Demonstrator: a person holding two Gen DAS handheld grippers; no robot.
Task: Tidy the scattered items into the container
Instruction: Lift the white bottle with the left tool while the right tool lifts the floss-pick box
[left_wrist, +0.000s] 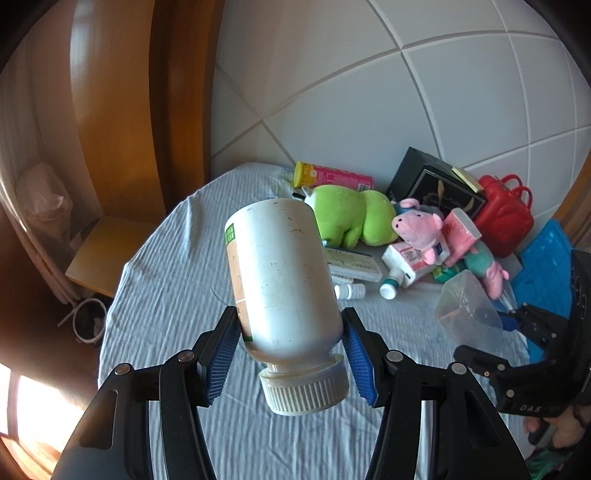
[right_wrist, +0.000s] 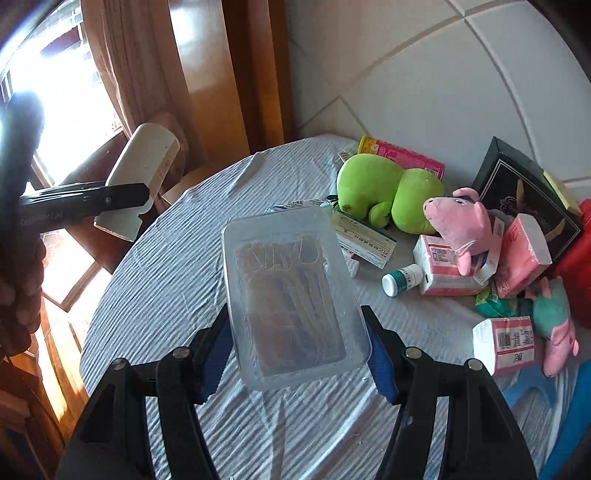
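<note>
My left gripper (left_wrist: 290, 345) is shut on a large white plastic bottle (left_wrist: 282, 273) with a ribbed cap, held above the table with the cap toward the camera. It also shows at the left of the right wrist view (right_wrist: 142, 173). My right gripper (right_wrist: 299, 349) is shut on a clear plastic box (right_wrist: 291, 295) of floss picks, held above the striped cloth. In the left wrist view this box (left_wrist: 467, 308) and the right gripper (left_wrist: 517, 321) show at the right. A blue container (left_wrist: 546, 273) lies at the far right edge.
A pile lies at the table's back right: green plush (right_wrist: 384, 192), pink pig plush (right_wrist: 461, 221), pink tube (right_wrist: 402, 153), tissue packs (right_wrist: 439, 269), small medicine bottles (right_wrist: 400, 280), dark box (right_wrist: 524, 192), red case (left_wrist: 504, 218). Wooden door frame and window stand left.
</note>
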